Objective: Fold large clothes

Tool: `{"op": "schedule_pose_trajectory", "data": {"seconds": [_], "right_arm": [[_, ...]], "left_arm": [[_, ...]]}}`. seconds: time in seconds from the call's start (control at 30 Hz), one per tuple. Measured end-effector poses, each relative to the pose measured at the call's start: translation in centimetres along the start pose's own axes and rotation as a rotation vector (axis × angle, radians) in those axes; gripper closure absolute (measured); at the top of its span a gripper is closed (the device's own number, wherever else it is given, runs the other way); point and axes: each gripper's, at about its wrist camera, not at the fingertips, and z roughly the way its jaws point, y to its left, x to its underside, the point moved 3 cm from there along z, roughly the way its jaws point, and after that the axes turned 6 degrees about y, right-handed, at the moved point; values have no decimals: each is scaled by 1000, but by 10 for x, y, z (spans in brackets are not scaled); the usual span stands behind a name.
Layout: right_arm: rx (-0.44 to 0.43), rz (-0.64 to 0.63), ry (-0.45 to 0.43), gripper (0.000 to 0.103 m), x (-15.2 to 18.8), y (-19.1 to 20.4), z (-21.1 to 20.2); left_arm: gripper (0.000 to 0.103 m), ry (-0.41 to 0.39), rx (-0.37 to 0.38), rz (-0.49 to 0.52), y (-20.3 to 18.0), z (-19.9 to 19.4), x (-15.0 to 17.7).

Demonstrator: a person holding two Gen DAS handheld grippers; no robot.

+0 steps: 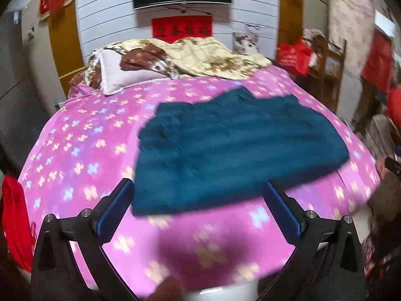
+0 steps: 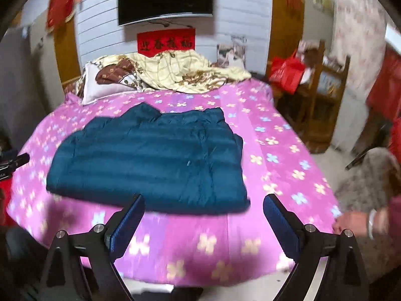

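A dark teal quilted jacket (image 1: pixel 233 148) lies flat in a folded block on the pink flowered bedspread (image 1: pixel 82 148). It also shows in the right wrist view (image 2: pixel 150 160), on the bedspread (image 2: pixel 275 155). My left gripper (image 1: pixel 199 188) is open and empty, held above the jacket's near edge. My right gripper (image 2: pixel 204 202) is open and empty, held above the jacket's near right corner. Neither gripper touches the cloth. Both views are blurred by motion.
A crumpled cream and brown quilt (image 1: pixel 200 57) and a pillow (image 1: pixel 117 75) lie at the bed's far end. A wooden shelf with a red bag (image 2: pixel 288 72) stands right of the bed. A person's hand (image 2: pixel 356 222) is at the bed's right edge.
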Motion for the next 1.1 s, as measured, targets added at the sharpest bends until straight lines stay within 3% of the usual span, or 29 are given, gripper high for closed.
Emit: {"op": "schedule_pose_trajectory", "data": {"seconds": [0.07,0.13,0.23,0.33,0.43,0.53,1.1], "right_arm": [[6,11,-6,9,20,5,-7],[-9,42,2,9,36,8,-10],[-57,93,20,9,52,9,-10],[-97,111,40,9,63,13,-7],[-126,103,36,9,72,18,-11],[-135,94,32,9,75,20,-14],[-129,50,20,9,71,29,-24]], "left_arm": [[0,-12,-44,5,-18,-11,22],[0,-25,-39,11,-29,-18,39],[0,26,-6,-32,-39,-17,57],[0,88,-42,-53,-46,-13,68],[0,121,-55,-62,-52,-13,74],[0,89,-79,-42,-60,-21,78],[0,107,14,-39,-69,-27,77]]}}
